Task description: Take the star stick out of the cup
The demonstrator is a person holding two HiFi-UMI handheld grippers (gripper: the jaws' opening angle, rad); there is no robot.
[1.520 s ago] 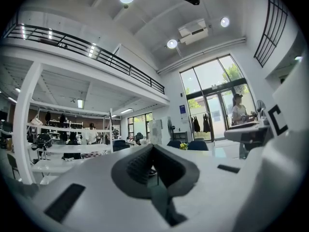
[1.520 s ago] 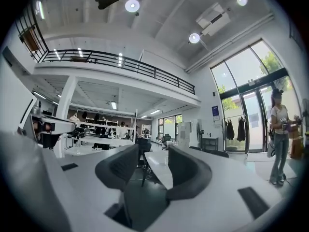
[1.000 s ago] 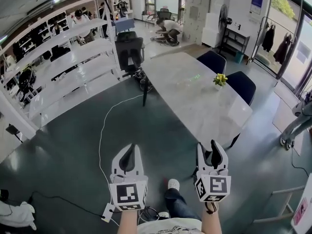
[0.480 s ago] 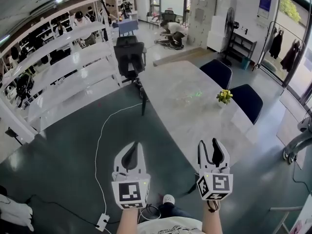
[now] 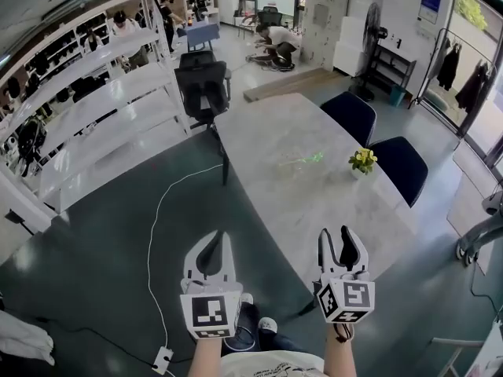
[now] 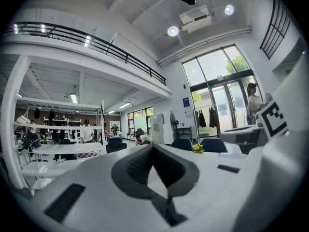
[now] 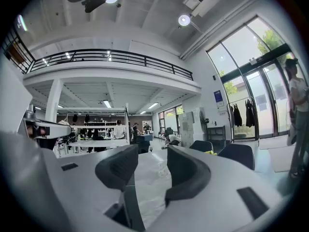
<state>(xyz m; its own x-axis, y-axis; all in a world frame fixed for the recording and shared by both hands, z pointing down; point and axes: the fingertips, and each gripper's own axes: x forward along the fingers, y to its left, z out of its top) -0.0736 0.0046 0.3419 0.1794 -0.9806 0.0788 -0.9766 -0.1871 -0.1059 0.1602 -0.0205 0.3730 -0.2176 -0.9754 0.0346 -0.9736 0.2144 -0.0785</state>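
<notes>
Person's standing off the near end of the long pale table [image 5: 267,132], a gripper in each hand held out over the dark floor just short of that end. The left gripper [image 5: 212,246] has its jaws pressed together, tips meeting with nothing between them, and you get the same from its own camera [image 6: 153,151]. The right gripper [image 5: 336,238] has its jaws spread with only bare air in the gap, same story up close [image 7: 152,163]. Out around the middle of the table there's a small greenish thing [image 5: 305,159]. It's too tiny for me to say whether that's the star stick in its cup, but it's well apart from both grippers. A little yellow flower pot [image 5: 362,162] sits near the table's right edge, with two dark blue chairs [image 5: 351,116] tucked along that side. A black office chair [image 5: 203,85] stands at the far left corner, and a white cable [image 5: 157,226] snakes across the floor left of the table.
</notes>
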